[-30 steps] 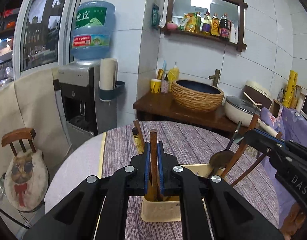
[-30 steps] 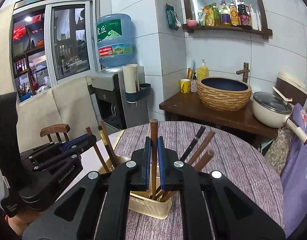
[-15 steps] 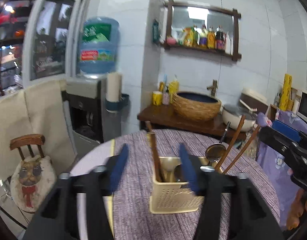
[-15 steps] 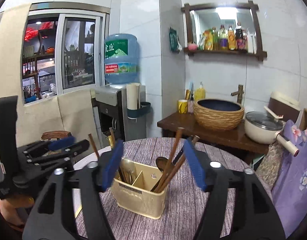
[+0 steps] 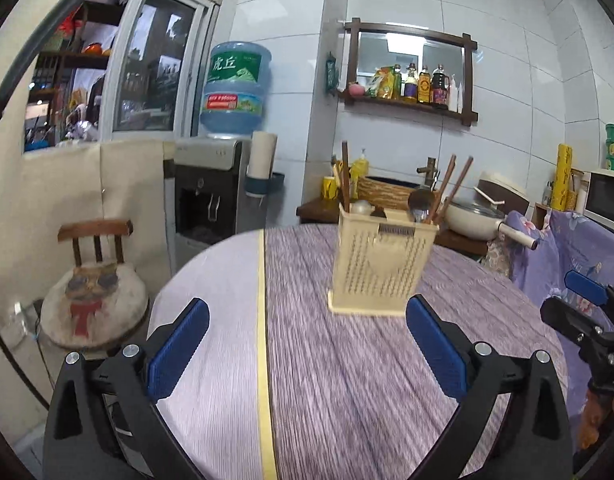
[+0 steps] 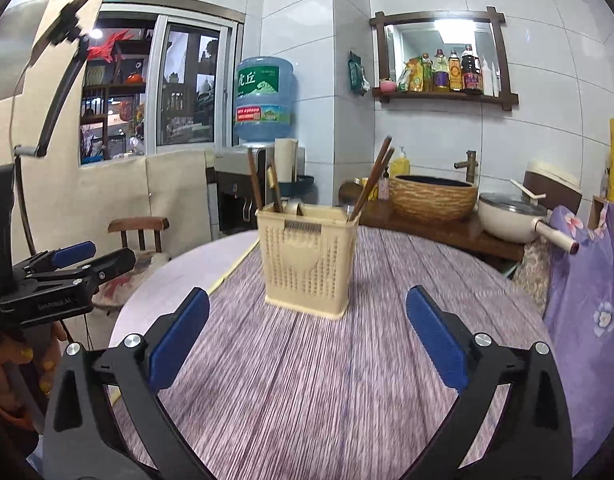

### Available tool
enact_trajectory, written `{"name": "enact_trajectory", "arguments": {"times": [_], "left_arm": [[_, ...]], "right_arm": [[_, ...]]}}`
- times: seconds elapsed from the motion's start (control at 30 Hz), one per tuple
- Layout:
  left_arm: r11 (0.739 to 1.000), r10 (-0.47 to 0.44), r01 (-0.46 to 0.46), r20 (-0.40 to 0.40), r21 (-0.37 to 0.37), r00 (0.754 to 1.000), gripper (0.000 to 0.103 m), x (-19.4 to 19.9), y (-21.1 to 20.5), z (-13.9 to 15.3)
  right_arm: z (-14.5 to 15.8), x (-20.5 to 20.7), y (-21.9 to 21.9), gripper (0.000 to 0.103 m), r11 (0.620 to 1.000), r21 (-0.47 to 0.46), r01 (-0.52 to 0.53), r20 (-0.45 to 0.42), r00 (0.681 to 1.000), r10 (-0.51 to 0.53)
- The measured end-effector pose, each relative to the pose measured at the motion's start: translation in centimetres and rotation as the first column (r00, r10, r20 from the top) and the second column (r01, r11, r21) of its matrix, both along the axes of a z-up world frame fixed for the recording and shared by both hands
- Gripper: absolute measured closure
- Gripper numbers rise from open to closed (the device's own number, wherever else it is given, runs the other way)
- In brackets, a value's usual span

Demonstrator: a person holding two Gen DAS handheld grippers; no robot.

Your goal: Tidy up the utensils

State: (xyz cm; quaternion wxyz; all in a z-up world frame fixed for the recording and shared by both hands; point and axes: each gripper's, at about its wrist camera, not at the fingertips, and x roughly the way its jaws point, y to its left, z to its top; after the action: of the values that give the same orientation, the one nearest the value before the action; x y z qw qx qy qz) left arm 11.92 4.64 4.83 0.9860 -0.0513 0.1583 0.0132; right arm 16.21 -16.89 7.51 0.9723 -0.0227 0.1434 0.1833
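1. Both claws are spread wide and hold nothing: the left gripper (image 5: 307, 344) and the right gripper (image 6: 307, 332) sit at the near edge of the round table with a purple striped cloth (image 6: 347, 380).
2. The cream perforated plastic utensil basket (image 6: 311, 264) stands upright mid-table, beyond both grippers and apart from them.
3. The task looks finished or close to it: no utensil lies loose on the visible cloth.
4. Counted in the basket: about four brown wooden chopsticks or handles (image 6: 373, 176) and at least one metal spoon (image 5: 421, 202); others are partly hidden.
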Motion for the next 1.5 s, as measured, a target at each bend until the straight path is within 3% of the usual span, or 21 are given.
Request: {"name": "enact_trajectory", "arguments": {"times": [0.2,0.5,0.87,1.5], "left_arm": [[0.999,-0.004,0.003,-0.030,-0.043,1.000,0.006,-4.2,-0.6,-3.4],[1.000,-0.025,0.025,-0.002,-0.018,1.000,0.005,-7.3,-1.1,-4.6],[1.000,-0.027,0.027,0.017,-0.001,0.999,0.005,-8.6,-1.2,-5.1],[0.999,-0.039,0.039,0.029,-0.003,0.999,0.005,-9.2,-1.6,-4.9]], "right_arm": [[-3.6,-5.1,-0.6,0.006,1.000,-0.001,0.007,0.005,1.000,-0.007],[-5.8,-9.4,-1.5,0.006,1.000,-0.008,0.005,-0.001,1.000,-0.005],[-5.5,-10.1,-2.9,0.006,0.999,0.039,0.016,-0.010,1.000,-0.015],[-5.5,-10.0,-2.7,0.006,0.999,0.029,0.014,-0.006,1.000,-0.014]]}}
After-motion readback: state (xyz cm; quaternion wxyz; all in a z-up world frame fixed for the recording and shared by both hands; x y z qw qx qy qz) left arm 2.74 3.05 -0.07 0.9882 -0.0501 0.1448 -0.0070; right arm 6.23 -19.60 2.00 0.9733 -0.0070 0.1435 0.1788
